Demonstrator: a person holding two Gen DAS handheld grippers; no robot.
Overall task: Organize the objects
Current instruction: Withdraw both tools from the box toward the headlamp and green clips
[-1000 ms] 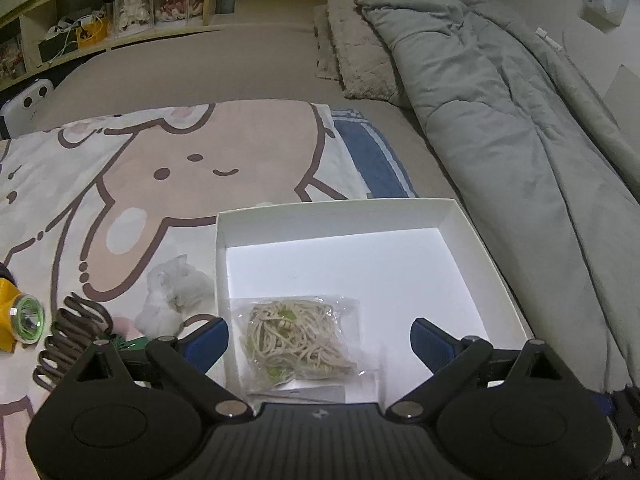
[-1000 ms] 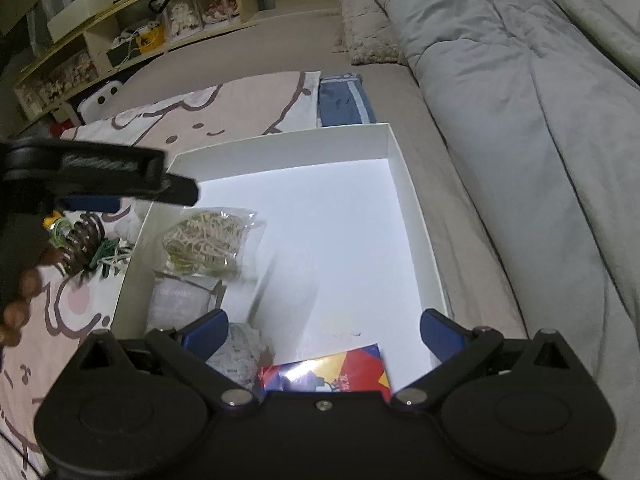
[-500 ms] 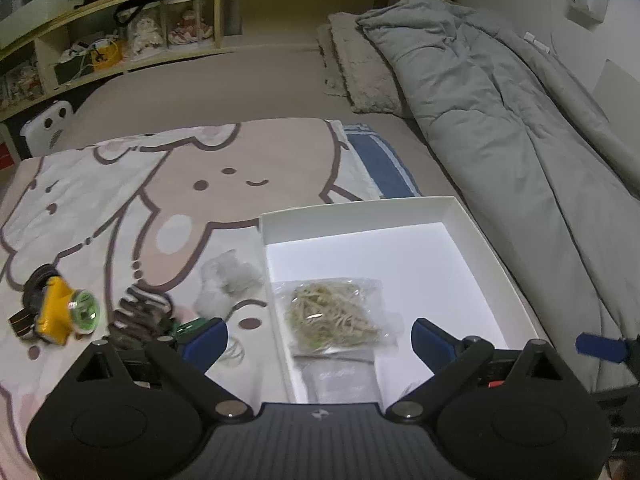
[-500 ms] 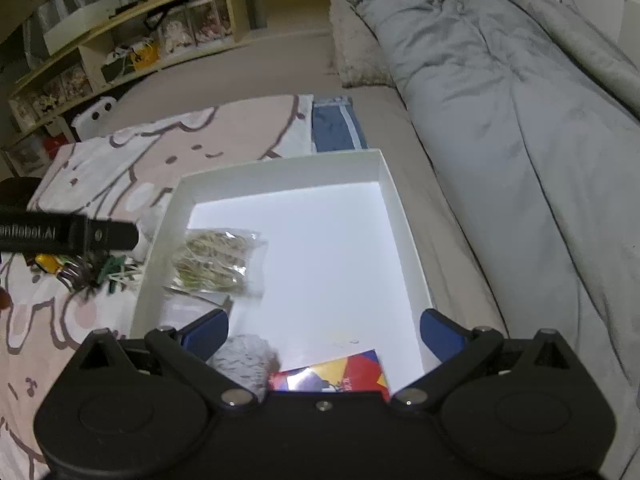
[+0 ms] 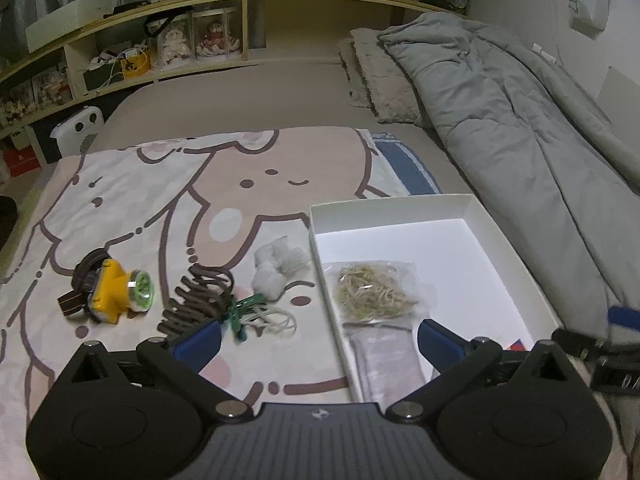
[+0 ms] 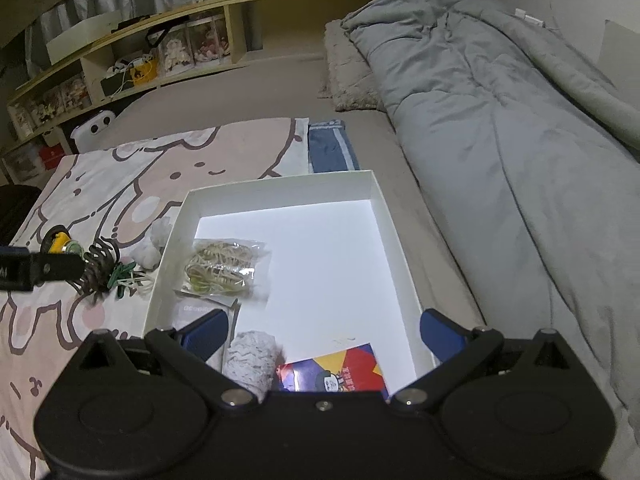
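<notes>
Left wrist view: the left hand-held gripper [image 5: 318, 334] has its jaws spread wide and opening, with nothing between them. It hangs over the left wall of the white box [image 5: 502, 236], which lies on a bed covered by a cartoon blanket [image 5: 168, 200]. Inside the box, against its left wall, sits a clear bag of rubber bands [image 5: 374, 290], and just nearer than it a flat grey packet [image 5: 386, 360]. Left of the box on the blanket lie a crumpled clear plastic wad [image 5: 278, 266], a green clip with pale cords [image 5: 256, 314], a dark coiled hair clip [image 5: 200, 298], and farthest left a yellow headlamp [image 5: 114, 296].

In the right wrist view, the right hand-held gripper [image 6: 324, 334] also stands apart and empty, above the near end of the box. Below it in the box lie a pale knitted roll [image 6: 250, 362] and a colourful printed card [image 6: 334, 370]. A grey duvet [image 6: 500, 120] lies right of the box.
</notes>
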